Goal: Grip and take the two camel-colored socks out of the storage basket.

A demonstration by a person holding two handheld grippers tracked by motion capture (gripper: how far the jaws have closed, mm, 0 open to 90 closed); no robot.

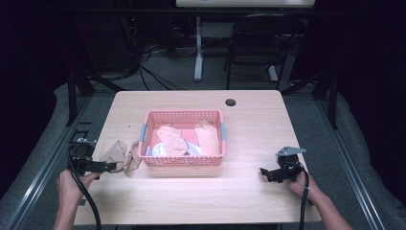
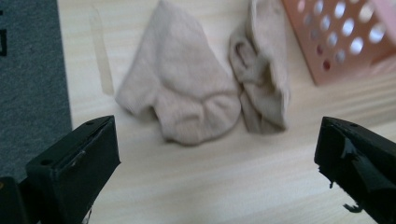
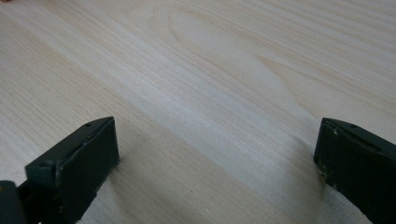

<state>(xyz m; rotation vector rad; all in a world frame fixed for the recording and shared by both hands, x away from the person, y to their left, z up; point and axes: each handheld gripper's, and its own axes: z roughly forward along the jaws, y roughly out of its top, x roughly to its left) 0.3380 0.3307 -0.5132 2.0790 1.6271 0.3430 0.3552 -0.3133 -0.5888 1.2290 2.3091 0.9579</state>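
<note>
A crumpled beige sock (image 1: 119,154) (image 2: 187,88) lies on the table just left of the pink basket (image 1: 182,160). A second beige piece (image 2: 261,74) lies beside it, nearer the basket's corner (image 2: 336,42). My left gripper (image 1: 111,166) (image 2: 217,154) rests low on the table in front of the sock, jaws wide apart with nothing between them. The basket holds several pale orange, pink and white garments (image 1: 184,139). My right gripper (image 1: 266,172) (image 3: 217,154) sits on bare wood at the right, jaws wide apart and empty.
The wooden table (image 1: 201,201) has a round cable hole (image 1: 231,102) near its far edge. Grey floor (image 2: 32,70) lies past the table's left edge. A black chair (image 1: 258,43) and a white desk leg (image 1: 198,48) stand behind the table.
</note>
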